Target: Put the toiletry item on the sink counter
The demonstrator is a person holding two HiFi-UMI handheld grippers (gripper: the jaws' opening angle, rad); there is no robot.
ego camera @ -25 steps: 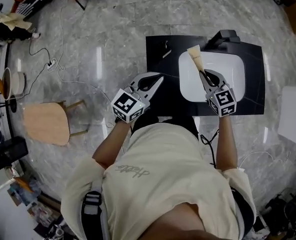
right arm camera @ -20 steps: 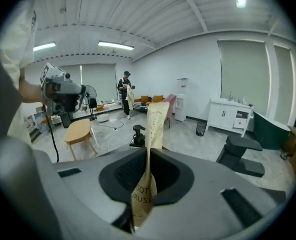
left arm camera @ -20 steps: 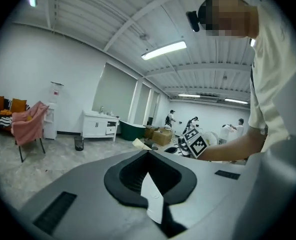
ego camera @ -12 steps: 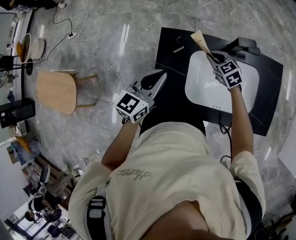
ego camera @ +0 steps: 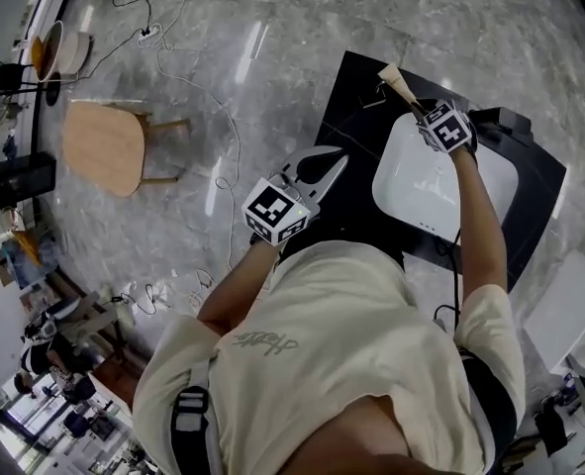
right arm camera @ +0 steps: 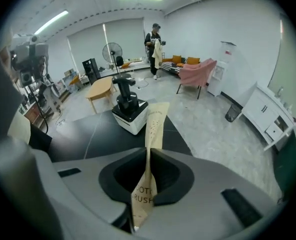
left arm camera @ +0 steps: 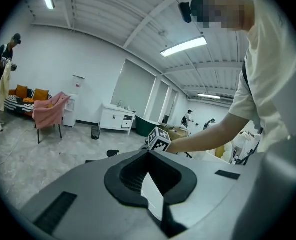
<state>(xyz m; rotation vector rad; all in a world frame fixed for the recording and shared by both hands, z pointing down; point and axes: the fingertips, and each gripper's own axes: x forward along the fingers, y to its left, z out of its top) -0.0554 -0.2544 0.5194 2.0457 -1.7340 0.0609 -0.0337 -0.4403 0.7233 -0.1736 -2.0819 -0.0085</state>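
Note:
The toiletry item is a tan paper toothbrush packet [ego camera: 392, 79]. My right gripper [ego camera: 418, 110] is shut on it and holds it above the far left part of the black sink counter [ego camera: 349, 132], just past the white basin [ego camera: 440, 181]. In the right gripper view the packet [right arm camera: 155, 124] stands upright between the shut jaws of the right gripper [right arm camera: 149, 154] and sticks out beyond them, over the counter [right arm camera: 87, 134]. My left gripper [ego camera: 334, 162] hangs at the counter's left edge, shut and holding nothing. In its own view the left gripper [left arm camera: 149, 151] faces the room.
A black faucet [ego camera: 510, 122] sits at the basin's far side. A small black-and-white fixture [right arm camera: 127, 106] stands on the counter ahead of the packet. A wooden chair [ego camera: 104, 146] and cables [ego camera: 223, 117] are on the marble floor to the left. A white box [ego camera: 569, 295] lies at the right.
My right gripper has carried the packet from above the basin out past its far left rim, over the counter. My left gripper has stayed shut beside the counter; the head view has turned.

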